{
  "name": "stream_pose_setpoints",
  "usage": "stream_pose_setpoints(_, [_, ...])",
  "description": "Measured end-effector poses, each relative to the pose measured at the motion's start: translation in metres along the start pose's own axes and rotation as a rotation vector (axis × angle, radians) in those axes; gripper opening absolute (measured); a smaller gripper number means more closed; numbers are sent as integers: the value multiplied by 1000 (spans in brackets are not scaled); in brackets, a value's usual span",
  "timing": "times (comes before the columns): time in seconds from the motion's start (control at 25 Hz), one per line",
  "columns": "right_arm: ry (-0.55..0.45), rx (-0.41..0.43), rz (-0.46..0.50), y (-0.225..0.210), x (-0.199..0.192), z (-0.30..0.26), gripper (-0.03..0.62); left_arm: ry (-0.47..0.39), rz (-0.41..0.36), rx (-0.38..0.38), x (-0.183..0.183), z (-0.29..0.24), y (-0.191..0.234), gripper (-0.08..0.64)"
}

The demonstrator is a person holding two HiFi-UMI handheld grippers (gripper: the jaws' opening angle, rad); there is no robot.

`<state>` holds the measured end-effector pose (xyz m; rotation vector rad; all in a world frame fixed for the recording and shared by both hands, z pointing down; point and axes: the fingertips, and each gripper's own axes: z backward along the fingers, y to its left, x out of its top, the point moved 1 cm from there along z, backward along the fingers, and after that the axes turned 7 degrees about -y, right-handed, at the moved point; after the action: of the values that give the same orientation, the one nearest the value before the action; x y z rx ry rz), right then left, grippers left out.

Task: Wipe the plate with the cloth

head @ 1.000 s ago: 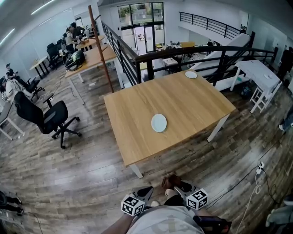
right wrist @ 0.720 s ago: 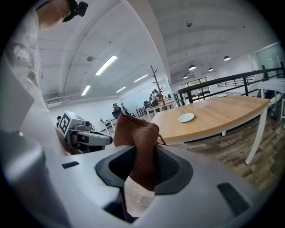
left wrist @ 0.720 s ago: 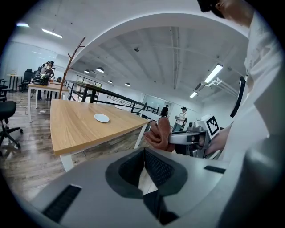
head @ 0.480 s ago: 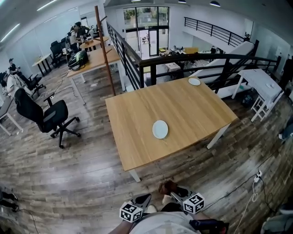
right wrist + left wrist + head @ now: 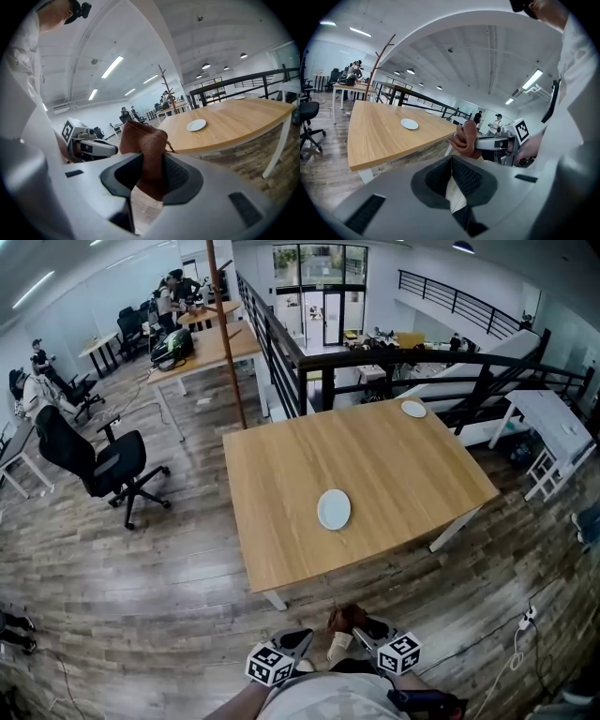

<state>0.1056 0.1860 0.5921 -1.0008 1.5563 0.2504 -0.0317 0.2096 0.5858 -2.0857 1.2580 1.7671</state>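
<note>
Right gripper view showed my right gripper [image 5: 151,176] clamped on the brown cloth [image 5: 143,140], my left gripper [image 5: 452,174] with jaws together, and the white plate [image 5: 334,509] on the wooden table [image 5: 403,451], well apart from both.

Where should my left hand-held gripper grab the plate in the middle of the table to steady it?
Probably its near rim: the plate lies flat on the table, so only the thin edge offers a hold. Come in low from your side, opening the shut left hand-held gripper first.
</note>
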Motion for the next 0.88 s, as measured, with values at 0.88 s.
stream_pose_setpoints(0.88, [-24, 1, -19, -128, 60, -43, 127, 45, -28, 16, 64, -122, 40, 14])
